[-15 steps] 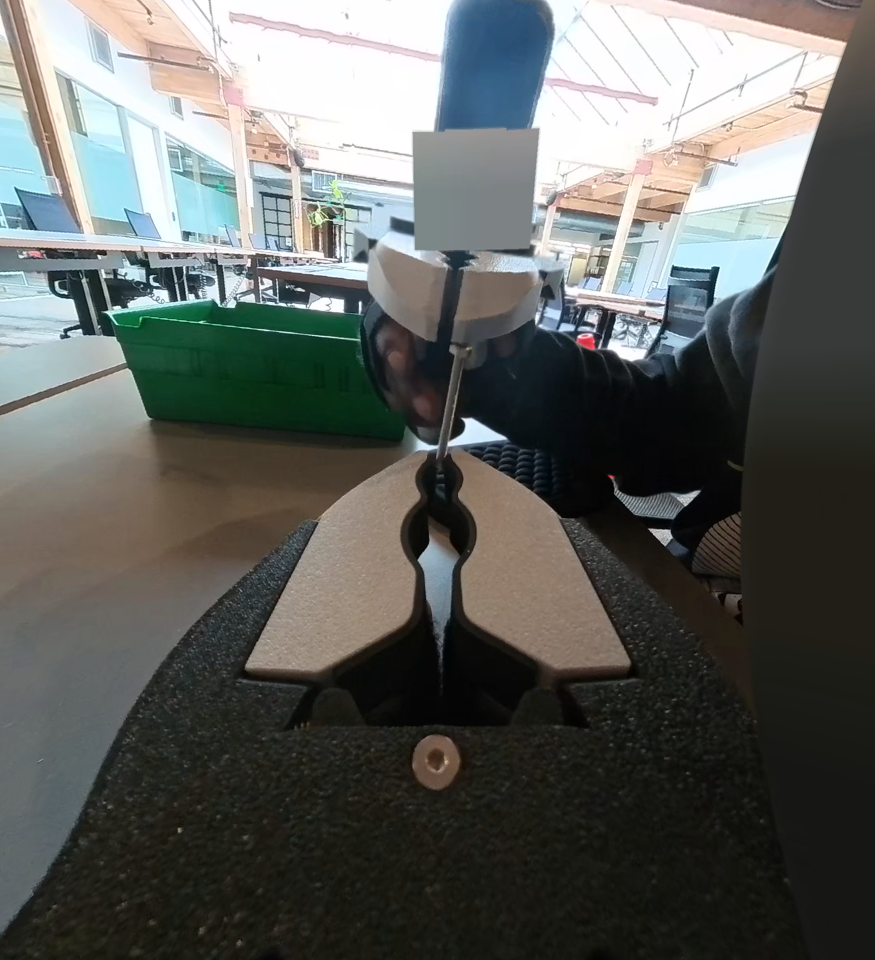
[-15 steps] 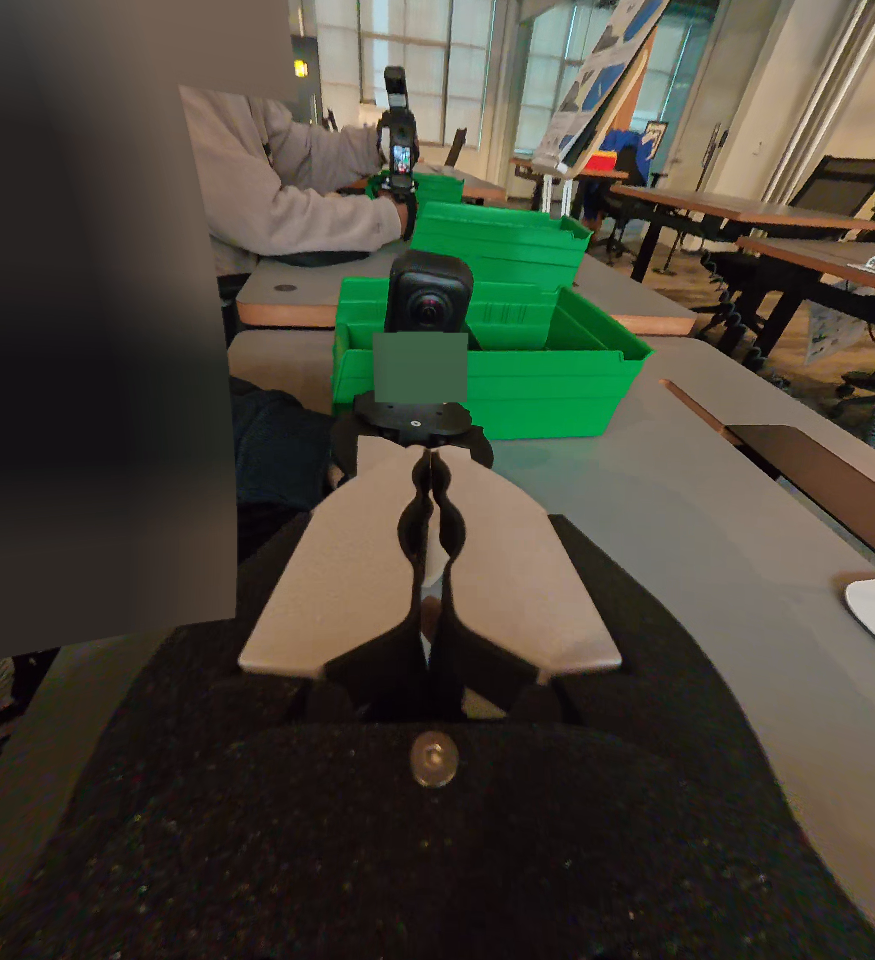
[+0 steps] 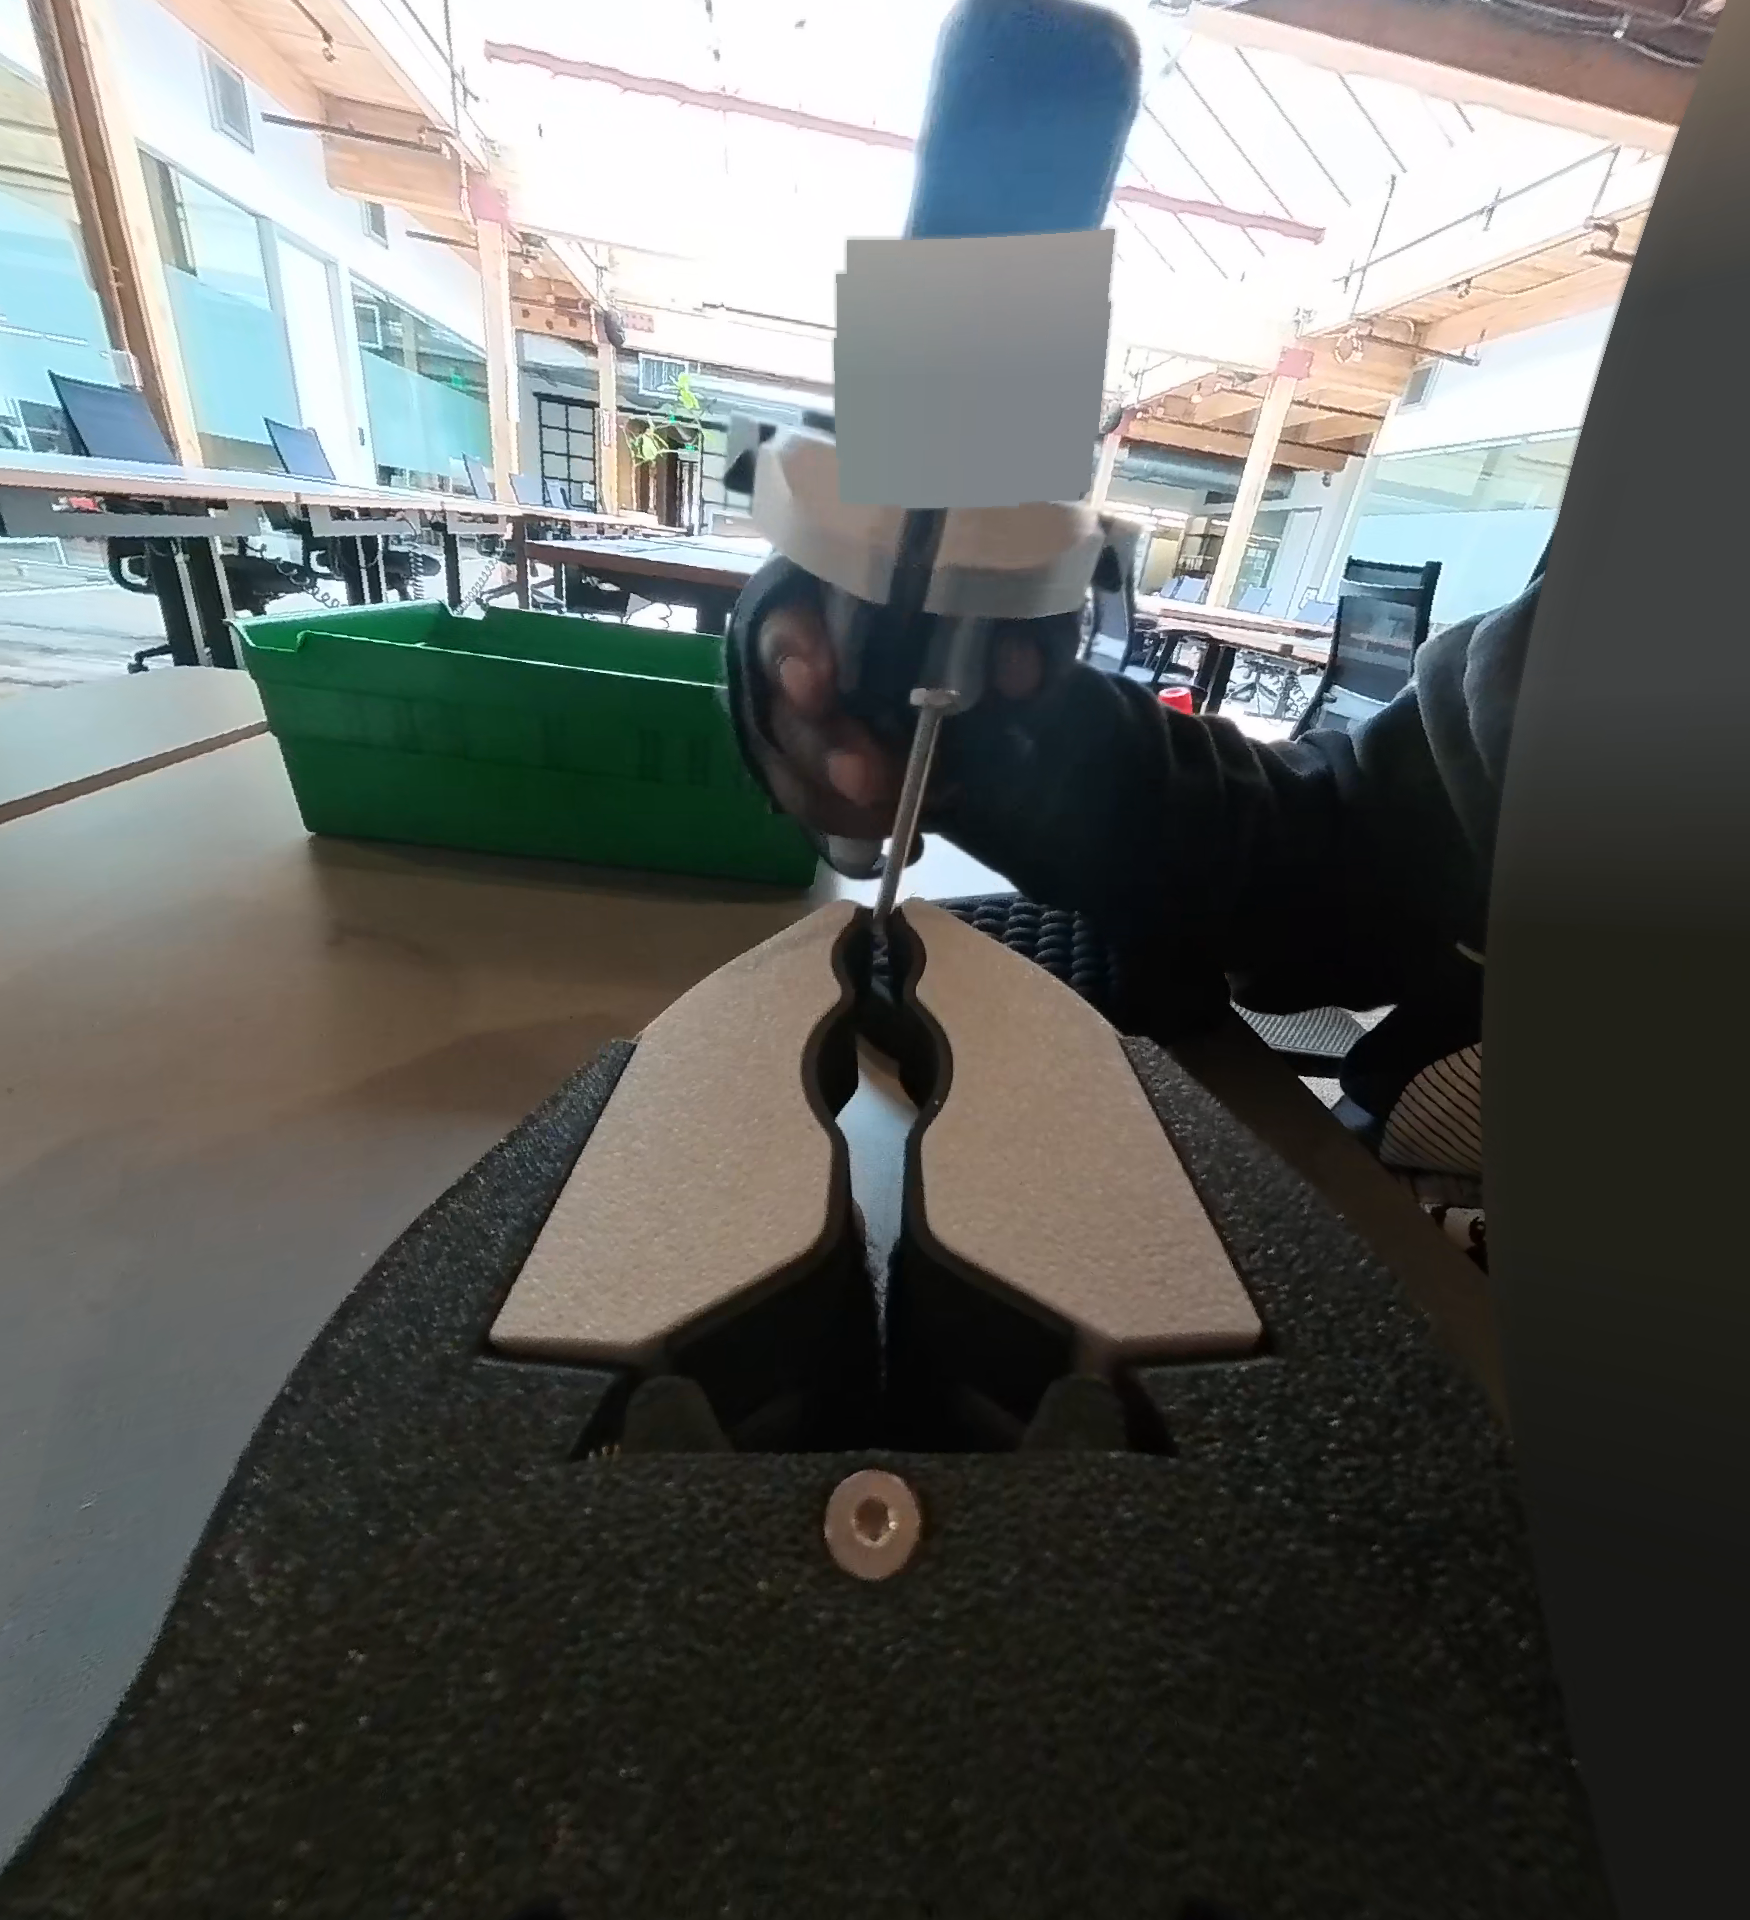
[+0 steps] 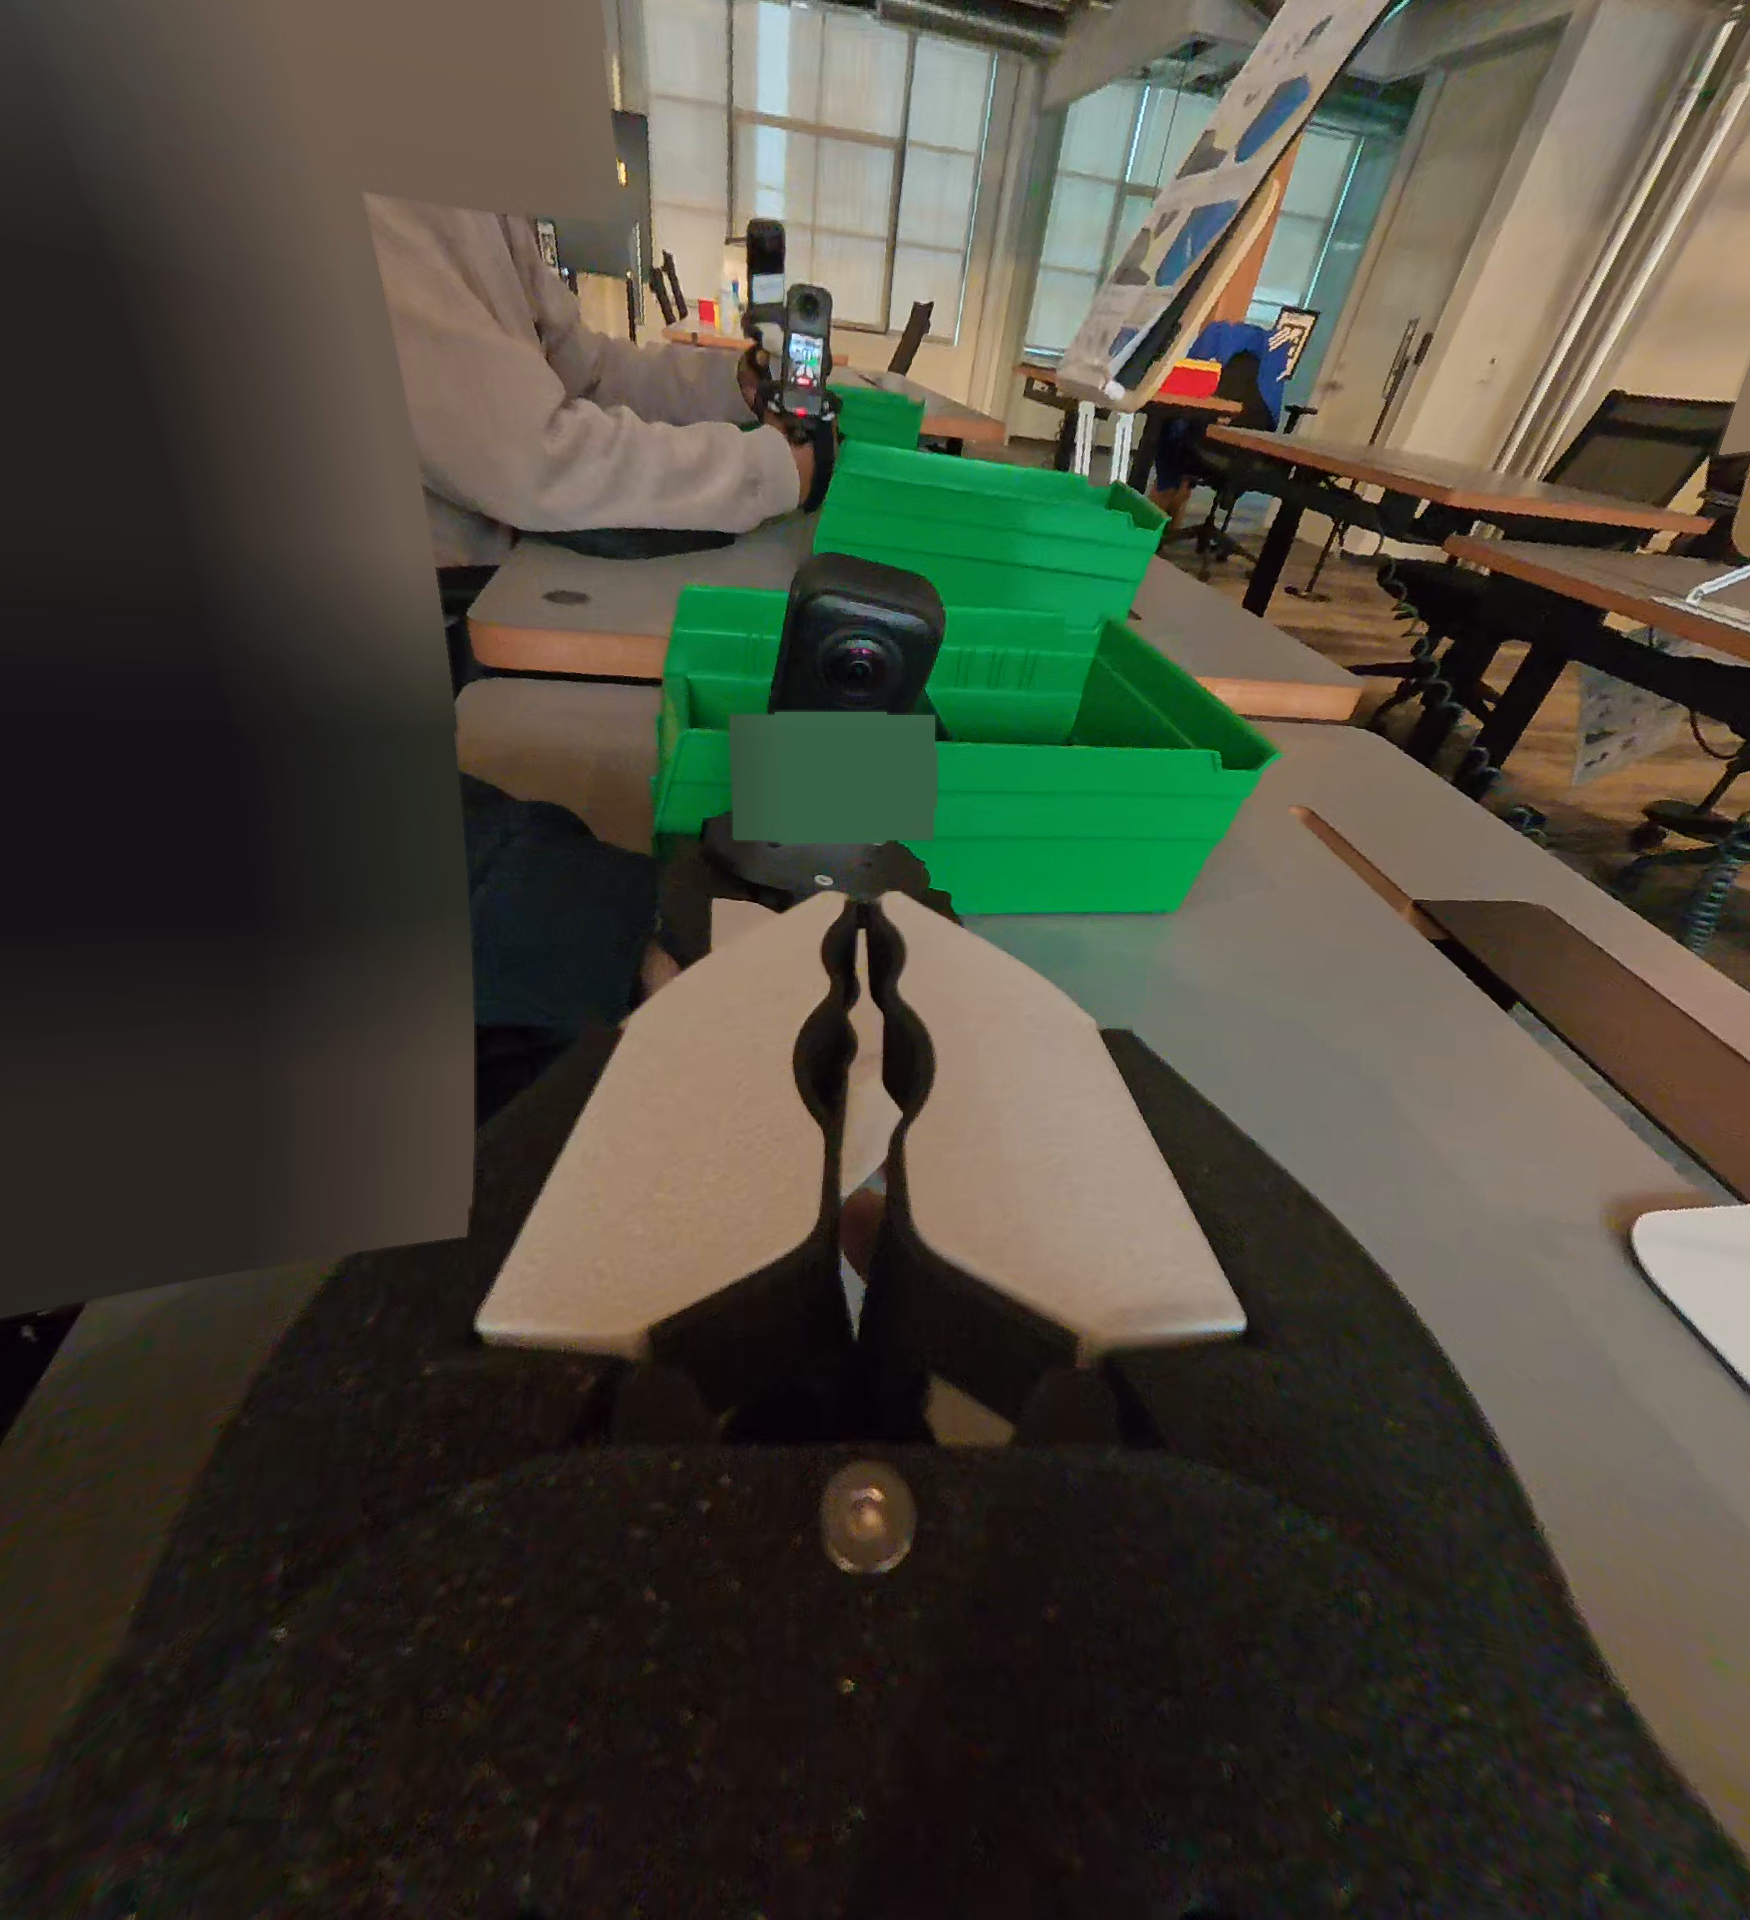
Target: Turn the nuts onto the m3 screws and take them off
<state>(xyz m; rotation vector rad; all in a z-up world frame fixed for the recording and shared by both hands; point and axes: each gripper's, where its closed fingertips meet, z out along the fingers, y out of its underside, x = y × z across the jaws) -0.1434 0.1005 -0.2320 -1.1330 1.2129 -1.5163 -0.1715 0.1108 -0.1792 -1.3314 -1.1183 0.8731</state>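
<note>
Grey tabletop [image 4: 1370, 1039], green bin [image 4: 1058, 831] (open-topped), timber-beamed office with desks [image 3: 227, 488]

Left gripper [image 3: 881, 920] pinching a long screw [image 3: 907, 805]
Its head is meeting the other gripper [image 3: 938, 613], green bin [image 3: 538, 748] behind.

Screw [image 3: 907, 800] slightly more tilted than before

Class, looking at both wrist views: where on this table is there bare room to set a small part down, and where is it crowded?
Free: the table left of the left gripper, before the green bin; also between bin and white pad. Crowded: where both grippers meet around the screw.
</note>
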